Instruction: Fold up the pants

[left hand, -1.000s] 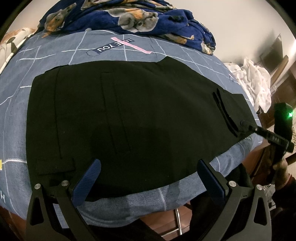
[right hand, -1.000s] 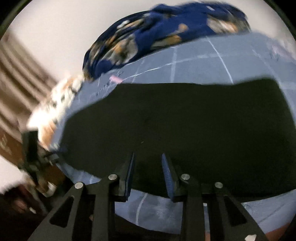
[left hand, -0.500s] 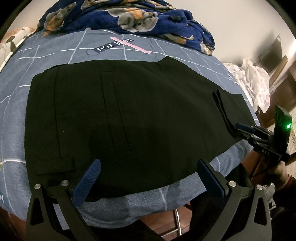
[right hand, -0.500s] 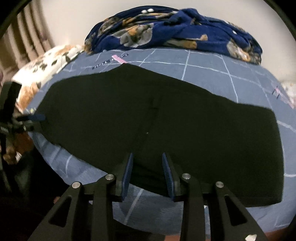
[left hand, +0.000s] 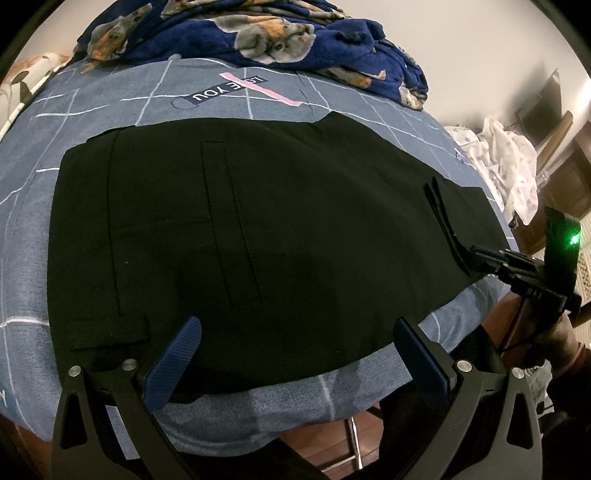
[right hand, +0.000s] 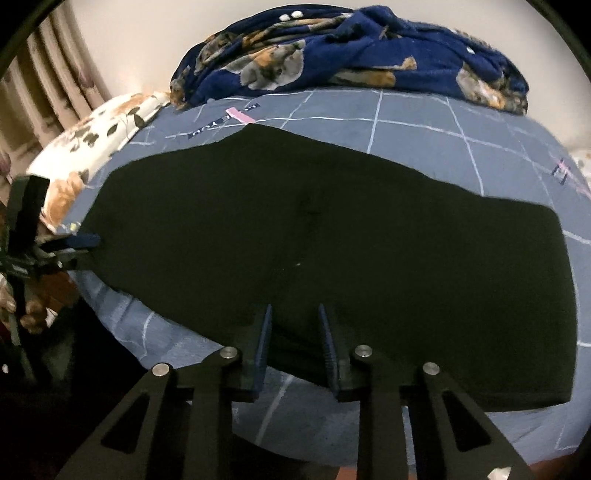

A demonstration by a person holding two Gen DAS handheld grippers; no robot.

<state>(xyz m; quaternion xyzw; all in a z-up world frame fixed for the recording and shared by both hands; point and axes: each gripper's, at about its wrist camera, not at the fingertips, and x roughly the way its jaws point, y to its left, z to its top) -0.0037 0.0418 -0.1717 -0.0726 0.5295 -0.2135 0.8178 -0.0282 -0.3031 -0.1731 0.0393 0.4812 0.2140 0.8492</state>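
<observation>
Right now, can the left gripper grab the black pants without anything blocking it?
Probably yes. The left gripper is wide open right over the near edge of the pants, which lie flat on the bed. Nothing sits between them.

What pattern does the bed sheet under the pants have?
The sheet is grey-blue with thin white grid lines, clearest in the left wrist view.

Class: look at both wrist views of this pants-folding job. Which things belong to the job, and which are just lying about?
Belong to the job:
black pants
left gripper
right gripper
blue checked bedsheet they lie on

Just lying about:
navy patterned blanket
floral pillow
white spotted cloth
</observation>
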